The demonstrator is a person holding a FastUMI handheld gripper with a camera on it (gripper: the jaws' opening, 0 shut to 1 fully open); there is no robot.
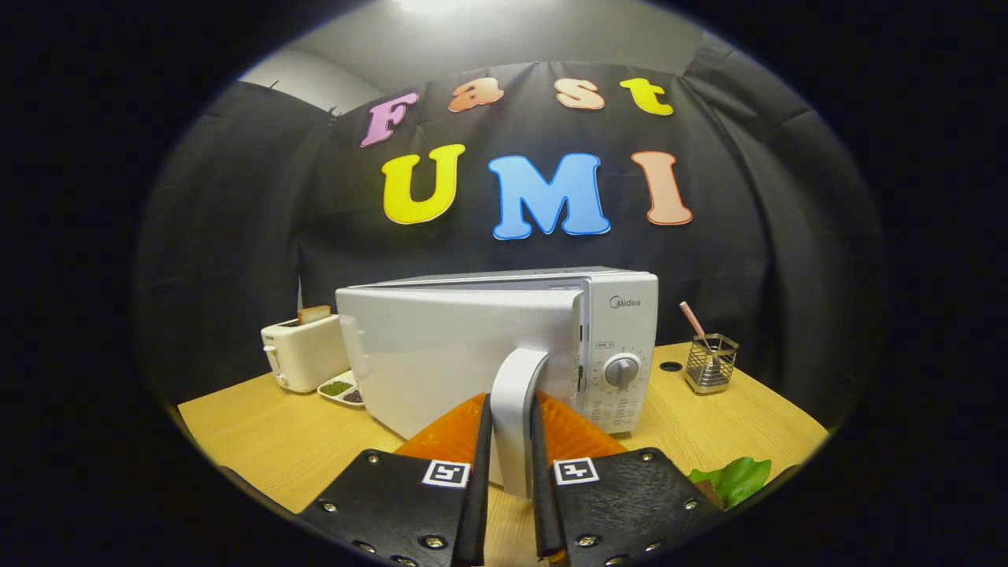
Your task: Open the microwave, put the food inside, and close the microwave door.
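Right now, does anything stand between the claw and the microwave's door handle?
Nothing visible does. The door handle sits between the two fingers of the claw, which press on its sides, so the microwave door can be pulled.

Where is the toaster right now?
In the gripper view, the toaster stands on the table left of the microwave, beside a small dish, well beyond the hand-held gripper.

- Black cloth wall [236, 236] hangs in folds behind everything.
- Pale ceiling [472, 39] at the top of the frame, with a bright light [429, 6].
- Light wooden worktop [260, 433] spans the lower frame.
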